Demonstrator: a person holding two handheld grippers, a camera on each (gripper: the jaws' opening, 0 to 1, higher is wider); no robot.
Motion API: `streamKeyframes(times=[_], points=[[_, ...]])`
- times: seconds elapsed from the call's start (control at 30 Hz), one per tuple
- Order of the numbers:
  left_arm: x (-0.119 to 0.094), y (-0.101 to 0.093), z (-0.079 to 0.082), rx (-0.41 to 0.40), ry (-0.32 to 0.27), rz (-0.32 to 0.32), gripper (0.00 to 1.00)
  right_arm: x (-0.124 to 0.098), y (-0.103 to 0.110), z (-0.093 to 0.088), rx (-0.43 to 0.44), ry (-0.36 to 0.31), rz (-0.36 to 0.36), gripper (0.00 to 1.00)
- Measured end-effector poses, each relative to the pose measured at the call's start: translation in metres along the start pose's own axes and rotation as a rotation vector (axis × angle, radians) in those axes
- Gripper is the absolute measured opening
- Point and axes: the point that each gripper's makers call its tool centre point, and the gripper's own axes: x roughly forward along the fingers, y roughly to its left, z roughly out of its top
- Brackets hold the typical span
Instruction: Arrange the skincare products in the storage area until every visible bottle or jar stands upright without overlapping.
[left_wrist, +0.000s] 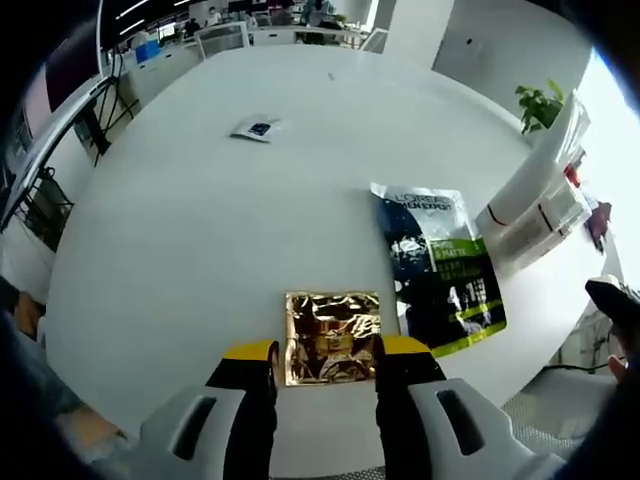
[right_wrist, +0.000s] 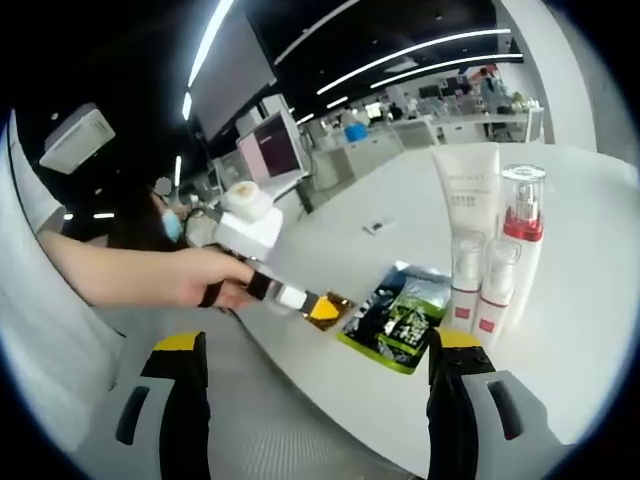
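Observation:
A gold foil sachet (left_wrist: 333, 335) lies flat near the table's front edge, just beyond my open left gripper (left_wrist: 327, 358); its yellow-tipped jaws stand either side of the sachet's near end. Beside it lies a dark green-and-black sachet (left_wrist: 440, 268). In the right gripper view a hand (right_wrist: 185, 278) holds the left gripper (right_wrist: 322, 308) over the gold sachet (right_wrist: 338, 299), next to the dark sachet (right_wrist: 398, 320). A white tube (right_wrist: 467, 195), a red-banded bottle (right_wrist: 522, 225) and two small white bottles (right_wrist: 480, 290) stand upright close together. My right gripper (right_wrist: 318, 350) is open and empty, off the table's edge.
A small white sachet (left_wrist: 257, 128) lies farther out on the white round table (left_wrist: 200, 230). The white bottles (left_wrist: 535, 200) sit at the table's right side, with a green plant (left_wrist: 540, 103) behind. Office desks and monitors (right_wrist: 275, 145) stand beyond the table.

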Motion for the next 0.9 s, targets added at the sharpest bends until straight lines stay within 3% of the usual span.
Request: streamKeyframes(times=[0.07,0.27,0.37,0.43,0.5,0.53,0.7,0.9], points=[[0.001,0.000,0.001,0.020,-0.006,0.007,0.34,0.000,0.000,0.000,0.001,-0.001,-0.001,0.91],[-0.006,0.000,0.012,0.264,-0.091,-0.037,0.36,0.000,-0.003,0.001,0.004,-0.002,-0.008,0.91],[-0.006,0.000,0.022,0.435,-0.155,-0.087,0.37,0.001,-0.003,-0.001,0.000,0.003,-0.008,0.91],[-0.007,-0.004,0.023,0.470,-0.179,-0.157,0.35,0.002,-0.002,-0.001,-0.002,0.006,-0.006,0.91],[-0.010,-0.004,0.027,0.469,-0.203,-0.187,0.35,0.001,-0.002,-0.002,-0.003,0.007,-0.007,0.91],[-0.011,-0.007,0.025,0.498,-0.201,-0.231,0.35,0.001,-0.002,-0.001,-0.002,0.007,-0.008,0.91],[-0.013,-0.016,0.014,0.606,-0.185,-0.296,0.37,0.001,-0.004,-0.001,0.001,0.004,-0.018,0.91],[-0.007,-0.016,0.002,0.685,-0.152,-0.282,0.33,0.001,-0.007,-0.001,0.007,-0.003,-0.034,0.91]])
